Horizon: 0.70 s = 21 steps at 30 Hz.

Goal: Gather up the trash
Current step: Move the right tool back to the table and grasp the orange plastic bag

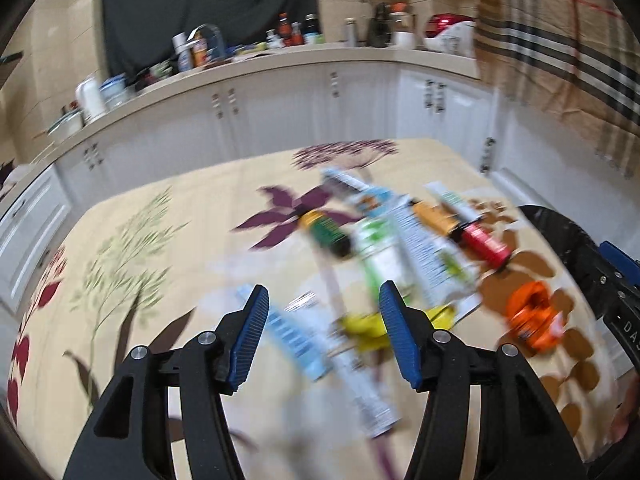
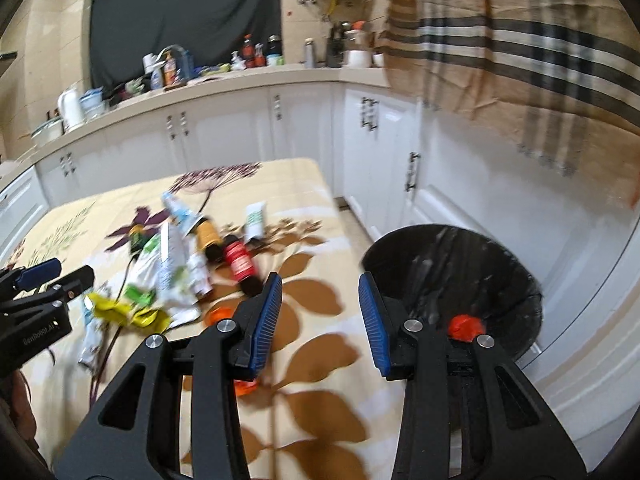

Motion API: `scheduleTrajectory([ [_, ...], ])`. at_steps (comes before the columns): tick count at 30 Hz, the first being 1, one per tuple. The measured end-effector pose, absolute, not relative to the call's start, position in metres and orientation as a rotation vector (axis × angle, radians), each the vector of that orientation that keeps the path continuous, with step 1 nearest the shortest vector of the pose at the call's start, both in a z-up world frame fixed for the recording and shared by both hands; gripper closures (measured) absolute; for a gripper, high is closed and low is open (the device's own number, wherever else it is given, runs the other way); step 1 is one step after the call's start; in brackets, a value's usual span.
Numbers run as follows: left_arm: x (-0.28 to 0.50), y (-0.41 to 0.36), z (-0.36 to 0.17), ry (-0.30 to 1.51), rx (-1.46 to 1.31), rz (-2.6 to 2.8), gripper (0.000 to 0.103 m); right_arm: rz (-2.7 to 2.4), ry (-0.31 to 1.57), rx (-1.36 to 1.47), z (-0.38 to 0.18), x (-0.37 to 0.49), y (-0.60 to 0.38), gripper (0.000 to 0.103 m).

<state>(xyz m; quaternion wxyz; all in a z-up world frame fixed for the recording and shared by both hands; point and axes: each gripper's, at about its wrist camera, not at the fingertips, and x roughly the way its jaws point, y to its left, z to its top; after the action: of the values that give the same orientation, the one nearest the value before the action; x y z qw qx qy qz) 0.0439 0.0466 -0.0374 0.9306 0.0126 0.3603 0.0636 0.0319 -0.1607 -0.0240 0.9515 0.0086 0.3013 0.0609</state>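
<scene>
Trash lies in a blurred heap on the flowered tablecloth (image 1: pixel 168 240): a red bottle (image 1: pixel 484 246), an amber bottle (image 1: pixel 434 218), a green bottle (image 1: pixel 330 234), white packets (image 1: pixel 420 248), a yellow wrapper (image 1: pixel 360 326), a pale blue tube (image 1: pixel 296 340) and an orange piece (image 1: pixel 534 320). My left gripper (image 1: pixel 322 308) hovers open over the near tubes, pinching nothing. My right gripper (image 2: pixel 320 292) is open and empty between the table's right edge and a black bin (image 2: pixel 492 264), where an orange-red item (image 2: pixel 464 326) lies. The red bottle (image 2: pixel 240 262) and yellow wrapper (image 2: pixel 128 314) sit left of it.
White cabinets (image 2: pixel 304 128) and a cluttered counter (image 1: pixel 280 54) run behind the table. A plaid cloth (image 2: pixel 520 52) hangs at the right above the bin. The left gripper (image 2: pixel 60 276) shows at the right wrist view's left edge, the right gripper (image 1: pixel 612 276) at the other view's right edge.
</scene>
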Motion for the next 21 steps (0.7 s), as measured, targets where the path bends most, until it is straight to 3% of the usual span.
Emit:
scheduleTrajectory([
  [4, 0.026, 0.078, -0.045, 0.751, -0.005, 0.180, 0.046, 0.155, 0.642, 0.004, -0.031, 0.029, -0.145, 0.064],
  [8, 0.013, 0.100, -0.052, 0.765, -0.030, 0.219, 0.046, 0.177, 0.664, -0.008, -0.037, 0.028, -0.131, 0.055],
  [21, -0.001, 0.127, -0.067, 0.795, -0.075, 0.267, 0.043, 0.206, 0.747, -0.067, -0.054, 0.036, -0.107, 0.050],
])
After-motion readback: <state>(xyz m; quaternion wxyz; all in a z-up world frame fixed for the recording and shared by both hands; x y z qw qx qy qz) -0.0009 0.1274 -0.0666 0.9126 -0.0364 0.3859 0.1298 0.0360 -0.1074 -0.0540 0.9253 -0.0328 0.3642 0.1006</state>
